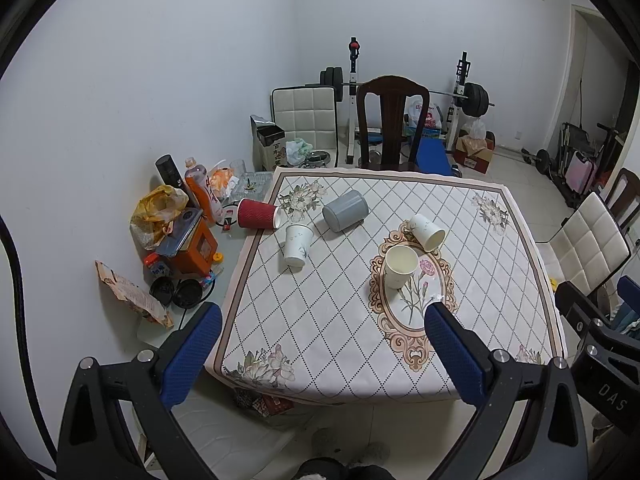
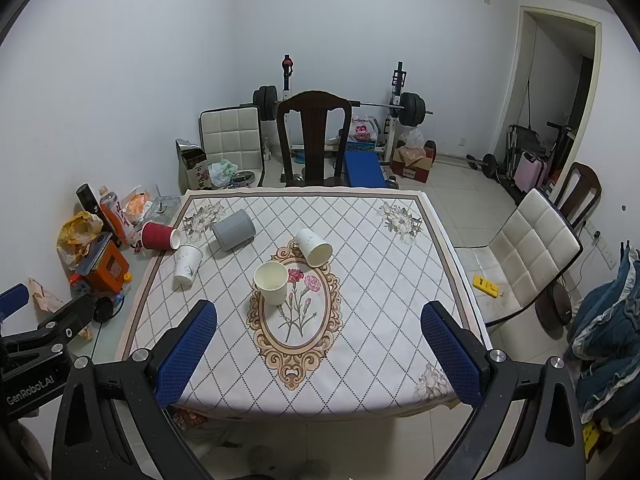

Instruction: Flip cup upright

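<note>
— Both your grippers, left point(image 1: 322, 330) and right point(image 2: 319, 326), gape wide and hold nothing, back from the table point(image 2: 380, 280).
— And the cups?
— One white cup point(image 2: 272, 282) stands upright mid-table; another point(image 2: 315, 247) lies tipped just behind it.

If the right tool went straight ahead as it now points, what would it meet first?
Probably the upright white paper cup, which sits nearly centred ahead of the open right tool; nothing shows between them, though depth is uncertain.

a table point(image 2: 360, 344) has a flowery cloth point(image 2: 224, 352) on it. one white cup point(image 2: 272, 283) stands up. three paper cups and a grey can point(image 2: 234, 229) lie tipped over farther back.
</note>
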Motion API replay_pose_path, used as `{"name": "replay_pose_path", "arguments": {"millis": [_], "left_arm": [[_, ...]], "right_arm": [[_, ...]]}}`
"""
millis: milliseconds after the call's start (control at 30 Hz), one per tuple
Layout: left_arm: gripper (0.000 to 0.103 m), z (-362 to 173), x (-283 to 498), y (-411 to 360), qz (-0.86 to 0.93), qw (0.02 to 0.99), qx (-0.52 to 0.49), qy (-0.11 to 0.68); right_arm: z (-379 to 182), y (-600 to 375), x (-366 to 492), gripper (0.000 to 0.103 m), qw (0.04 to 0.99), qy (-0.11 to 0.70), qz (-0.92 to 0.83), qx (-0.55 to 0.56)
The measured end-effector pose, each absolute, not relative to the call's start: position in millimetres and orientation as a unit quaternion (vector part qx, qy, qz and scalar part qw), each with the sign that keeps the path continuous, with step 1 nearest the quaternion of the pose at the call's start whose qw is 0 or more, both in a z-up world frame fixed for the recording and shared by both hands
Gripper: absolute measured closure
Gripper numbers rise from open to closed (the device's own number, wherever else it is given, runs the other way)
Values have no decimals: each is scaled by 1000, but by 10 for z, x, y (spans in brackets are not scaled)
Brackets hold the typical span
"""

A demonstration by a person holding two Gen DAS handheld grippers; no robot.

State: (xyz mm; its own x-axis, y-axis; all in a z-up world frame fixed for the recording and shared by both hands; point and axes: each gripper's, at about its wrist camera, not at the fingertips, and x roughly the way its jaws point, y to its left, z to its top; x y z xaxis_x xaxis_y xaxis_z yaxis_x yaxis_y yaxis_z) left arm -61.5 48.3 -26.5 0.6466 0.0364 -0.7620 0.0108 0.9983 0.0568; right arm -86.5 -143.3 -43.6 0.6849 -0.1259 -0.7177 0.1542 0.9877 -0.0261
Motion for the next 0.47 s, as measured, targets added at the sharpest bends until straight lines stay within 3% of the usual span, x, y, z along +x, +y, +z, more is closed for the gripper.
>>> {"name": "replay_pose_path", "arguments": {"millis": [467], "left_arm": [[0, -248, -633, 483, 6, 908, 27, 419]], "right_arm": [[-443, -1425, -865, 0, 918, 389, -77, 20]]}}
